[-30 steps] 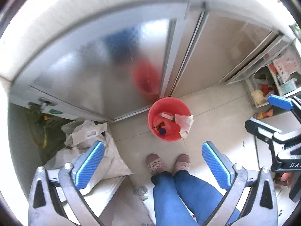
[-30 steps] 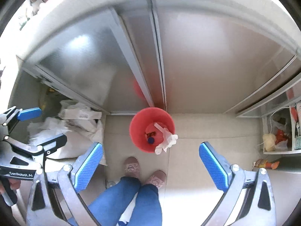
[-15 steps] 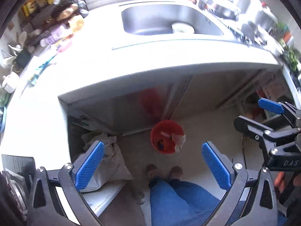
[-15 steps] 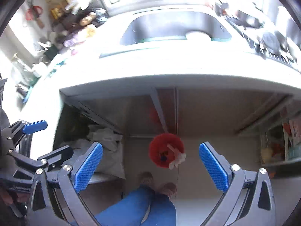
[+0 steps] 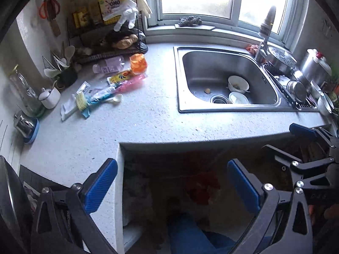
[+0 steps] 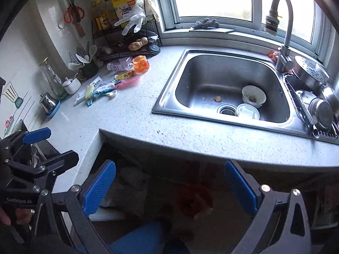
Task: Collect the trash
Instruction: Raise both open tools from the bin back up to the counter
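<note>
Litter lies on the left of the speckled countertop [image 5: 148, 118]: a heap of wrappers [image 5: 101, 91] [image 6: 106, 86], a flattened plastic bottle [image 5: 108, 66] [image 6: 119, 65], an orange cup [image 5: 138, 63] [image 6: 141, 64] and a white plastic spoon [image 5: 115, 99]. The red bin [image 5: 201, 187] [image 6: 193, 199] stands on the floor below the counter's edge, dim and blurred. My left gripper [image 5: 171, 184] [image 6: 53, 146] is open and empty, in front of the counter. Beside it, my right gripper [image 6: 169, 185] [image 5: 284, 141] is also open and empty. Both are well short of the litter.
A steel sink [image 5: 203, 63] [image 6: 201, 74] holds two bowls, with a faucet [image 6: 284, 21] behind it. Pots fill a drying rack [image 6: 317, 103] at the right. A wire shelf [image 5: 106, 31] with a yellow detergent bottle, a utensil holder and jars line the left wall. A person's jeans [image 5: 190, 235] show below.
Both views have swung up from the floor and red bin to the countertop and sink. Both grippers stayed open and empty.
</note>
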